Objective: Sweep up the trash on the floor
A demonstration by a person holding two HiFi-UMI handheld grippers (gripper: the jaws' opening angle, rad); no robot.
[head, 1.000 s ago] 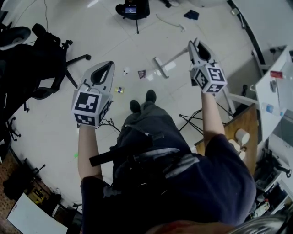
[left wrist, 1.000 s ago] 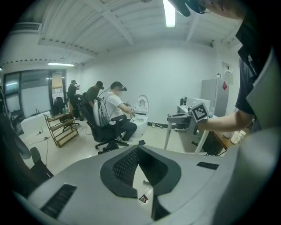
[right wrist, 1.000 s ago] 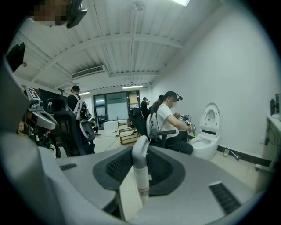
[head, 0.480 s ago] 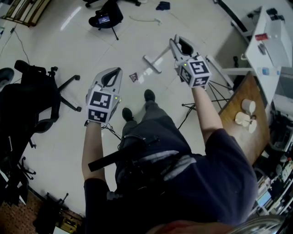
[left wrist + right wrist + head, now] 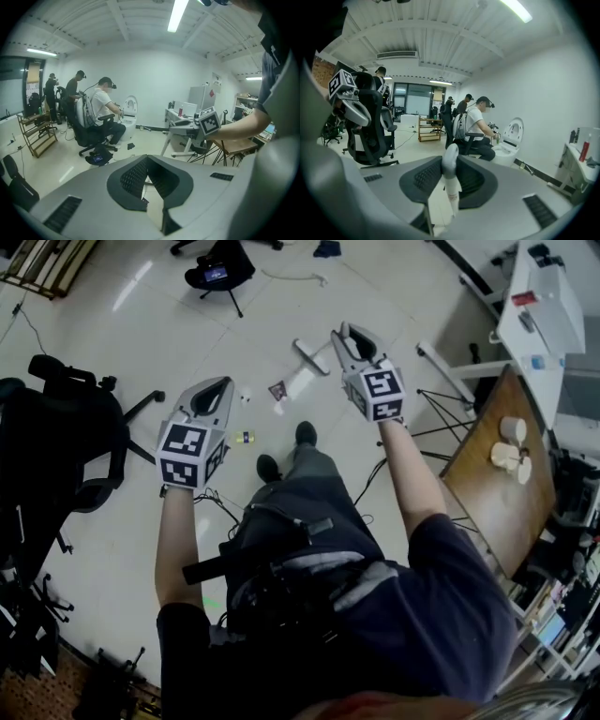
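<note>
Nearest us, our left gripper point(image 5: 217, 390) hangs low over the floor point(image 5: 141, 521) with its jaws pressed together and nothing in them; through the gap below the tips the left gripper view shows only bare tile and one dark scrap. Our right gripper point(image 5: 347, 337) is clamped on the white broom handle point(image 5: 450, 180), which stands upright between its pads in the right gripper view. Against a second ago, that hand has swung inward across the head view, and the broom head point(image 5: 310, 357) has gone with it: it lay out to the right of the litter and now rests on the floor just beyond it, on the far side from our shoes point(image 5: 307, 434). The trash has not stirred. A yellow piece point(image 5: 244, 437) lies just beside our left gripper, while a dark wrapper point(image 5: 277, 390) and a small white bit point(image 5: 246, 397) lie a little farther out, between the two grippers. We judge that no sweeping has been done yet and that this shift only sets up the stroke. With the head past the wrapper, a pull back toward our feet should gather it, though the yellow piece sits off that line and may need a second pass. To the left stands a black office chair point(image 5: 66, 437) and to the right a wooden table point(image 5: 487, 512) with white cups point(image 5: 511, 456). Farthest off is a dark device on a stand point(image 5: 217, 273).
</note>
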